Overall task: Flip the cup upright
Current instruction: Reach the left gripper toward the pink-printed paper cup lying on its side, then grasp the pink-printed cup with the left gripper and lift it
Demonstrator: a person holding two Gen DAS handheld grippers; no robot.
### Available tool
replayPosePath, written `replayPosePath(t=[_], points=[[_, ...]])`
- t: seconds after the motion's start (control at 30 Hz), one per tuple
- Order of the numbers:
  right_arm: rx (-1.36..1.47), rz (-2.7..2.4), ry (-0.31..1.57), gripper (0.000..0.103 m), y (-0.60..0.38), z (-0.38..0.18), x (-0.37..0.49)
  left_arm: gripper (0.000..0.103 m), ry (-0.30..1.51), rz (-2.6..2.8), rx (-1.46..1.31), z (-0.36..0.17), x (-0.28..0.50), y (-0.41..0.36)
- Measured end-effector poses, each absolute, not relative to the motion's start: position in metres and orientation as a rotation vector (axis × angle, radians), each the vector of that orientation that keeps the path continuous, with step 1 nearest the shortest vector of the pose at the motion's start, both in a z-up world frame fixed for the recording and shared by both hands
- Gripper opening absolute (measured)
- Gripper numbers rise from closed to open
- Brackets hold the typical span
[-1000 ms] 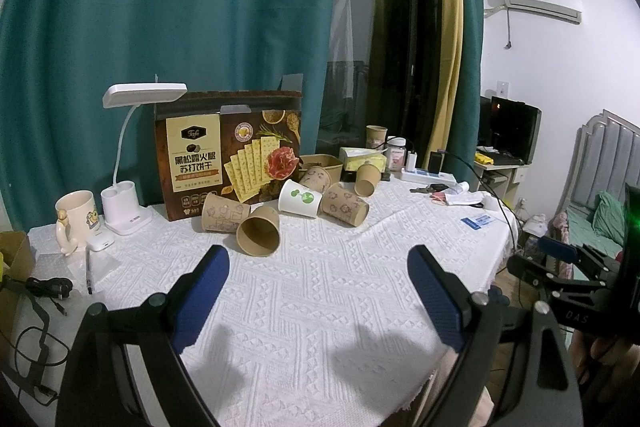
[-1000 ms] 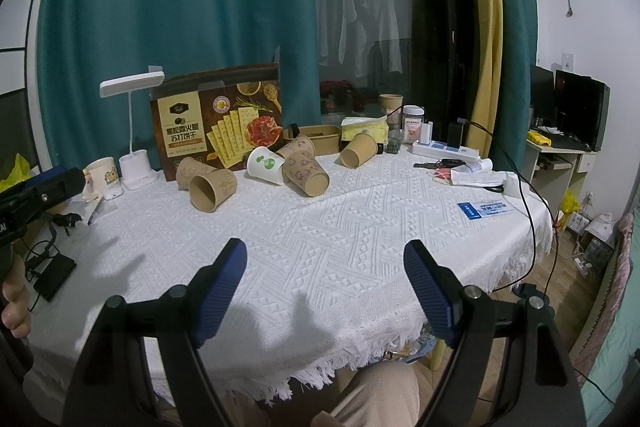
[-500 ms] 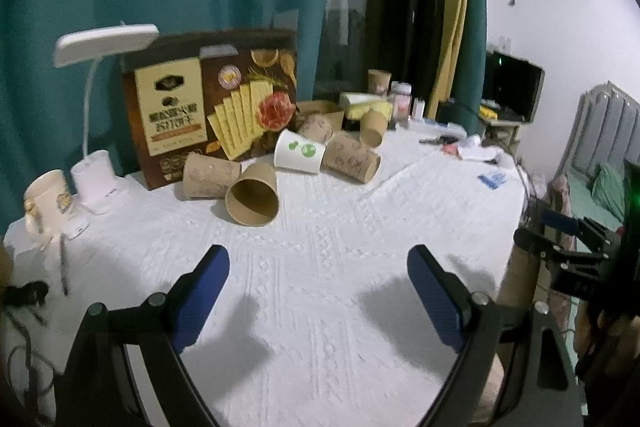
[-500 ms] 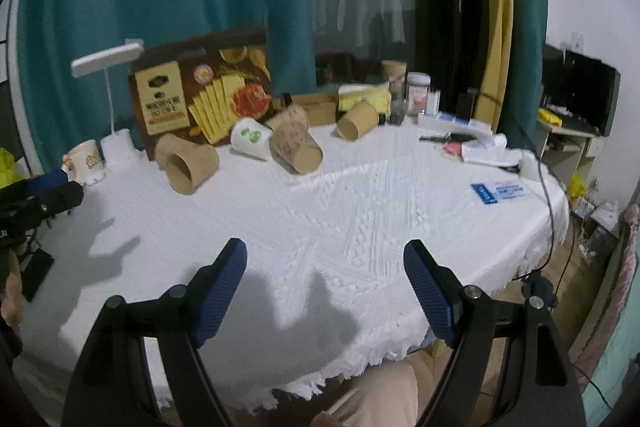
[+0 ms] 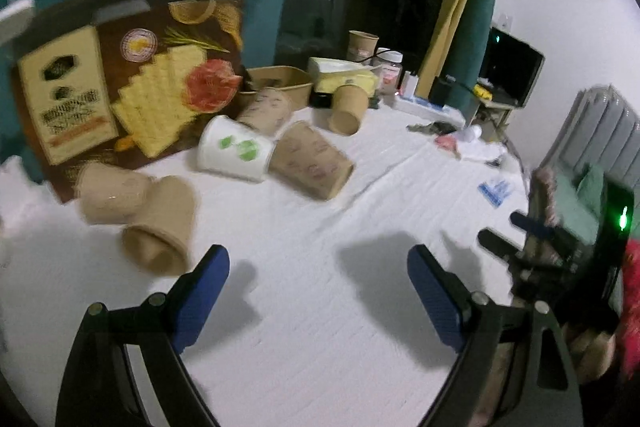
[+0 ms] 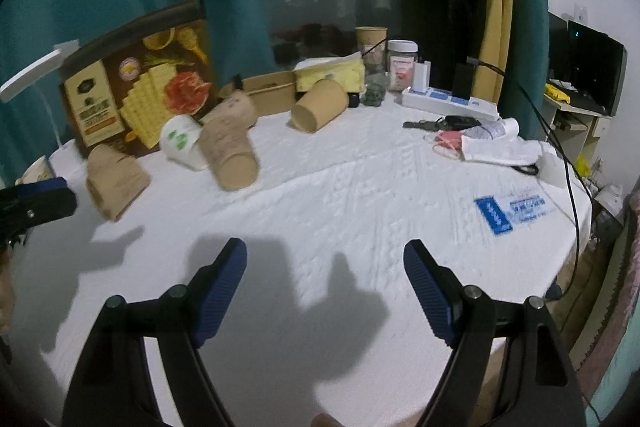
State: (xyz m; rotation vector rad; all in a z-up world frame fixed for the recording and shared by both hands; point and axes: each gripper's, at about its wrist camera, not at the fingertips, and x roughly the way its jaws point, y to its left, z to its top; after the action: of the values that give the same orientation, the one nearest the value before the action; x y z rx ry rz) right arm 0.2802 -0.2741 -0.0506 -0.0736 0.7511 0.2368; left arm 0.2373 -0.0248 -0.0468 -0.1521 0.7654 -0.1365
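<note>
Both wrist cameras look forward and downward along their own fingers, close above the white tablecloth (image 5: 320, 235), sharing the toppled paper cups (image 6: 234, 151) and biscuit box (image 5: 132, 75) beyond.

Six paper cups lie tipped on the counter (image 6: 360, 211): five brown and one white. The brown ones are at (image 5: 158, 227), (image 5: 108, 193), (image 5: 314, 165), (image 5: 266, 109) and (image 5: 350, 103); the white cup (image 5: 236, 149) carries green marks. A seventh brown cup (image 5: 362, 45) stands upright at twelve o'clock. One cracker box (image 5: 132, 75) stands at ten o'clock. One lidded jar (image 6: 402, 65) stands beside the upright cup.
</note>
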Motion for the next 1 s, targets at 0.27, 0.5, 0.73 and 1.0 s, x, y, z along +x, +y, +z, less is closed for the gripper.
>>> replayPosePath(t=[0.27, 0.5, 0.73, 1.0], points=[[-0.067, 0.222, 0.753, 0.079, -0.300, -0.060, 0.323, 0.091, 0.889, -0.092, -0.326, -0.082, 0.340, -0.046], [-0.038, 0.232, 0.767, 0.079, -0.317, -0.074, 0.346, 0.091, 0.893, 0.014, -0.415, -0.109, 0.392, -0.046], [-0.015, 0.239, 0.772, 0.079, -0.326, -0.083, 0.349, 0.068, 0.938, 0.015, -0.495, -0.136, 0.418, -0.043], [0.001, 0.223, 0.760, 0.079, -0.334, -0.075, 0.332, 0.066, 0.924, -0.030, -0.499, -0.126, 0.408, -0.051]])
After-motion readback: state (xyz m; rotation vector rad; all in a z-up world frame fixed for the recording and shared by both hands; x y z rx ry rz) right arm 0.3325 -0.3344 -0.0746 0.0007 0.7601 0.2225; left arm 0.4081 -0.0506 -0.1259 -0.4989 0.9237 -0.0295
